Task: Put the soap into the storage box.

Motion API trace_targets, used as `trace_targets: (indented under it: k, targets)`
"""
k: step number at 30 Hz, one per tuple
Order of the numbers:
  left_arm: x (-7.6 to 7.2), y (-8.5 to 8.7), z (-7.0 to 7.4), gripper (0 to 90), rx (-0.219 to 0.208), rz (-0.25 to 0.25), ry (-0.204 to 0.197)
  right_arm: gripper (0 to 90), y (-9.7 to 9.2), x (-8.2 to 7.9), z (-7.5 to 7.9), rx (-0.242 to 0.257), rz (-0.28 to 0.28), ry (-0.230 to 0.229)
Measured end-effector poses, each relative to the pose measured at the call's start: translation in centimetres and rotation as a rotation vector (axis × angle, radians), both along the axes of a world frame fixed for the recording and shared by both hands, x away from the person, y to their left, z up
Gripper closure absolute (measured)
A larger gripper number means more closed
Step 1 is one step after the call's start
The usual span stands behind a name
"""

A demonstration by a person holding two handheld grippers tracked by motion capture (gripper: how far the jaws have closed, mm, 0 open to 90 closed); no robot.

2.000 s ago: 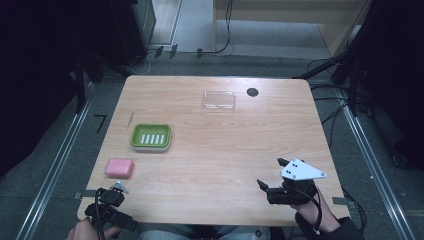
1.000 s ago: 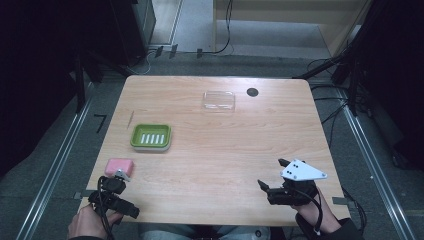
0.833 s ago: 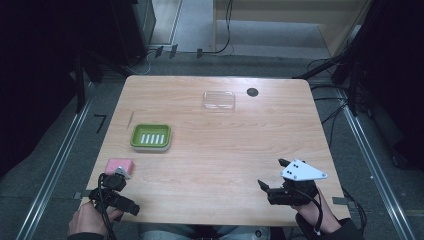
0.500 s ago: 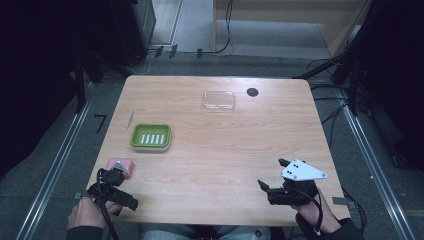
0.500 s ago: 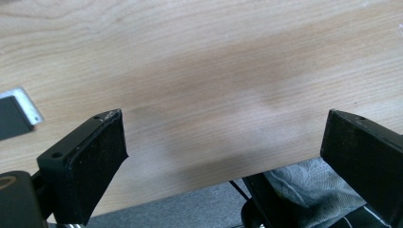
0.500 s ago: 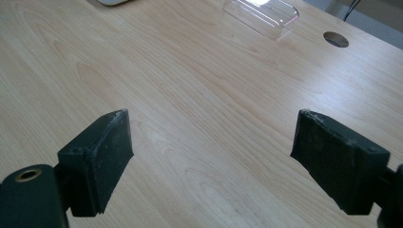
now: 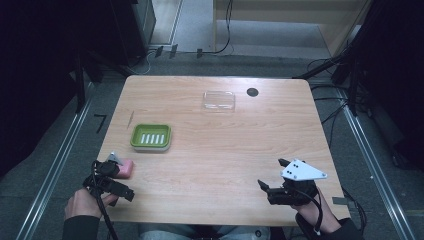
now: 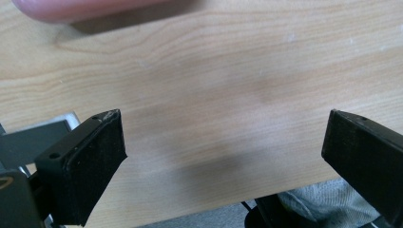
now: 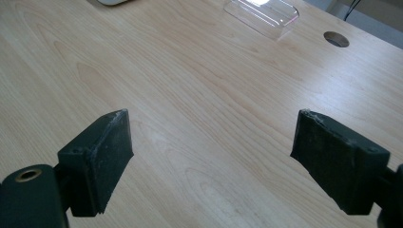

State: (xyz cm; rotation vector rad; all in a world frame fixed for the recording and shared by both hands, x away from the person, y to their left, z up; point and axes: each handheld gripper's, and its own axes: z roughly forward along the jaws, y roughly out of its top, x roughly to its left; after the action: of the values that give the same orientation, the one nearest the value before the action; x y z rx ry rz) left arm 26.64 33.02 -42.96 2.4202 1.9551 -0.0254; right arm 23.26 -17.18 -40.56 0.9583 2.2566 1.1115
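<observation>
I am holding the left gripper (image 7: 114,176) at the lower left of the high view, low over the near table edge. Its jaws are standing wide and have just been opening further, with nothing but bare wood between them. In the left gripper view the matte black rubber fingers (image 8: 88,164) are rising from the bottom corners, blocky and square-edged, over pale, fine-grained wood. Just beyond them, at the upper left of that view, the pink bar (image 8: 81,7) is lying flat, rounded at its corners and smooth; in the high view it is sitting just beside the gripper's tip, apart from the jaws as far as I can tell.

I am keeping the right gripper (image 7: 272,190) at the lower right of the high view, a grey three-cornered plate on top. Its jaws are also released, worn black pads (image 9: 100,152) spread over the empty table (image 7: 240,145).

Farther up, left of centre, the green tray (image 7: 150,137) is sitting square with rounded corners, glossy plastic, and its floor is showing a row of pale slots; I cannot tell whether anything lies in it. Left of it a thin stick (image 7: 131,119) is lying on the wood. Toward the far edge the clear lid (image 7: 219,100) is resting, transparent and shallow, beside a dark round hole (image 7: 252,92) in the tabletop.
</observation>
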Motion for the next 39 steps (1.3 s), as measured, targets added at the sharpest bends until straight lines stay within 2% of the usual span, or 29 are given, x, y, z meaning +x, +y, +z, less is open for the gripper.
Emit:
trace_targets:
  k: [8, 12, 16, 25, 39]
  targets:
    - [1.0, 0.1, 0.4, 1.1, 0.001, -0.008, -0.010, 13.8, 0.0, 0.0, 0.0, -0.001, 0.003, 0.000]
    - [1.5, 0.2, 0.5, 1.0, -0.007, -0.001, -0.014, 13.8, 0.0, 0.0, 0.0, -0.001, 0.003, 0.000]
    - [2.1, 0.5, 0.9, 1.0, -0.002, 0.016, -0.036, 13.8, 0.0, 0.0, 0.0, -0.001, 0.001, 0.001]
    - [3.5, 0.8, 1.1, 1.0, -0.004, 0.024, -0.044, 13.8, 0.0, 0.0, 0.0, -0.001, 0.002, 0.001]
    - [5.2, 1.2, 0.7, 1.0, 0.013, 0.059, -0.063, 13.8, 0.0, 0.0, 0.0, 0.000, 0.000, 0.002]
